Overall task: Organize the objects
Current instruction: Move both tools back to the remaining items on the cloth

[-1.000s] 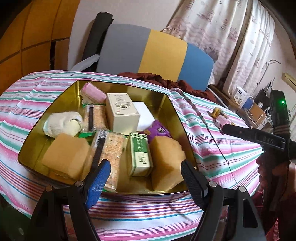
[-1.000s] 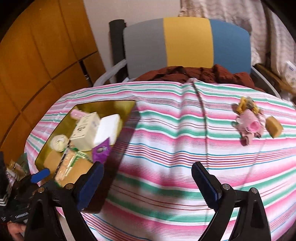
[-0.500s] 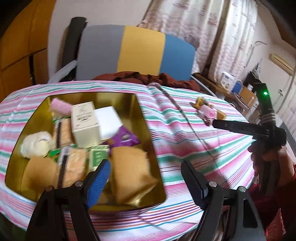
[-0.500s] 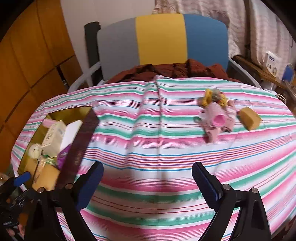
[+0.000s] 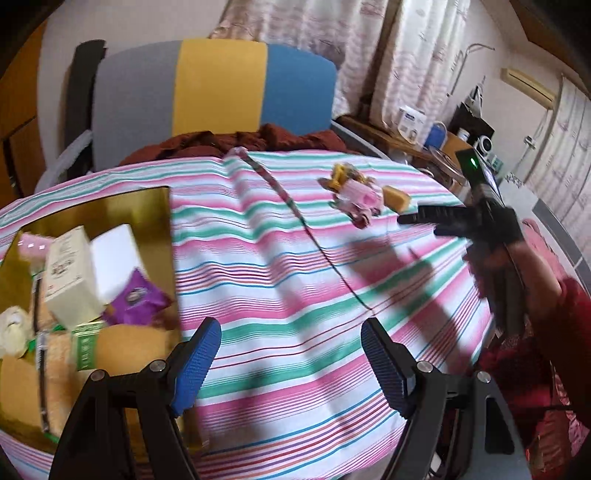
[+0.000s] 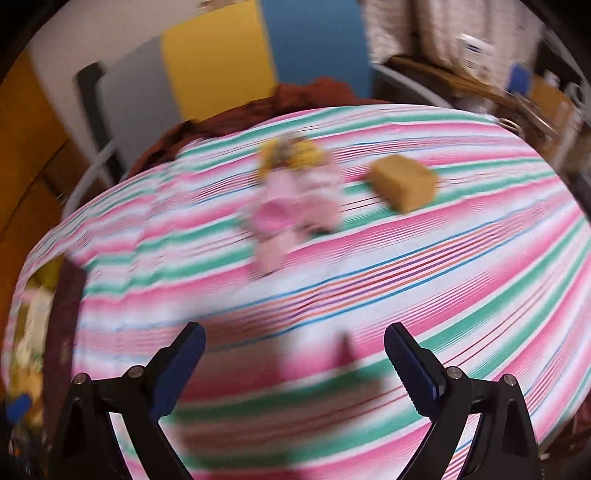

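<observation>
My right gripper [image 6: 293, 363] wide, empty; tan sponge block [image 6: 404, 182] ahead-right, just right of pink toy [image 6: 295, 206]. My left gripper [image 5: 291, 363] wide too, by gold tin [image 5: 155, 206], farther.

We see a tablecloth [image 5: 295, 266] striped in pink, white and green, with thin blue and red lines. A shiny gold tin [image 5: 147, 206] holds a cream box [image 5: 70, 273], a white block [image 5: 114, 254], a purple packet [image 5: 136, 295], a green-and-white carton [image 5: 85, 347], tan sponges [image 5: 136, 350] and a pale pink item [image 5: 31, 245]. On the cloth lie a pink-and-yellow toy [image 5: 354, 195] and a tan sponge [image 6: 404, 182]. Both of our grippers, left [image 5: 291, 365] and right [image 6: 295, 365], are black with blue pads [image 5: 194, 365]. The chair [image 5: 218, 86] is grey, yellow and blue. A dark red cloth [image 5: 229, 142] lies on it. Curtains [image 5: 314, 26] are pale with a faint pattern.
</observation>
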Motion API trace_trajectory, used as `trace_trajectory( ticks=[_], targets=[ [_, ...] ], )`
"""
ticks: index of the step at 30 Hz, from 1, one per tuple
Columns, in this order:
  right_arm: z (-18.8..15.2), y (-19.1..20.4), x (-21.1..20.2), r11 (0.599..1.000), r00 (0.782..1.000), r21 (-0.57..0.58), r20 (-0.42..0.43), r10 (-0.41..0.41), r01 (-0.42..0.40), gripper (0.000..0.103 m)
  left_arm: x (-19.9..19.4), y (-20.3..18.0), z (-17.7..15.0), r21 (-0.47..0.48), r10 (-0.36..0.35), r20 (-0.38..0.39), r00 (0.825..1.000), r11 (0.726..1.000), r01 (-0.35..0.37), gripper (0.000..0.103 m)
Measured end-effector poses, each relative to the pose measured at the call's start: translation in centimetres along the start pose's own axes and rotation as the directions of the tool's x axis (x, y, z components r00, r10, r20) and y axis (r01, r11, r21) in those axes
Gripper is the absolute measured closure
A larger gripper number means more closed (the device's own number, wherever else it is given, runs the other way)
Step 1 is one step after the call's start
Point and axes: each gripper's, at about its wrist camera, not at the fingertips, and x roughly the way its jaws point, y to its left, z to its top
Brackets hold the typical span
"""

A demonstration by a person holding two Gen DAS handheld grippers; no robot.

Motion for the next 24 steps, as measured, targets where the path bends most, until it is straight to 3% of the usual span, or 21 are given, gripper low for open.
trace_trajectory(
  ticks=[5,13,16,20,21,24],
  targets=[
    [4.1,-5.0,1.5,0.996,0.995,0.050,0.070,-0.076,0.073,0.005,2.5,-1.7,0.9,0.019,-0.028,-0.052,0.998,0.999,0.029,0.023],
    [8.9,-8.2,5.0,0.996,0.985,0.043,0.151,-0.084,0.078,0.005,6.5,-3.2,2.0,0.007,-0.052,-0.137,0.989,0.999,0.054,0.023],
    [9.8,-8.3,6.6,0.998,0.985,0.005,0.156,-0.070,0.070,0.005,7.9,-3.6,2.5,0.007,-0.048,-0.161,0.986,0.999,0.050,0.023],
    [10.0,-7.9,8.9,0.987,0.985,-0.105,0.132,-0.109,0.123,0.005,9.7,-4.3,3.6,0.019,-0.047,-0.173,0.984,0.999,0.051,0.023],
    [10.0,-7.9,9.4,0.985,0.987,-0.127,0.123,-0.102,0.118,0.006,10.2,-4.4,3.9,0.019,-0.050,-0.176,0.983,0.998,0.054,0.023],
    [10.0,-8.0,10.2,0.989,0.994,-0.119,0.078,-0.075,0.084,0.026,12.2,-5.1,5.3,0.009,-0.073,-0.184,0.980,0.997,0.076,0.023]
  ],
)
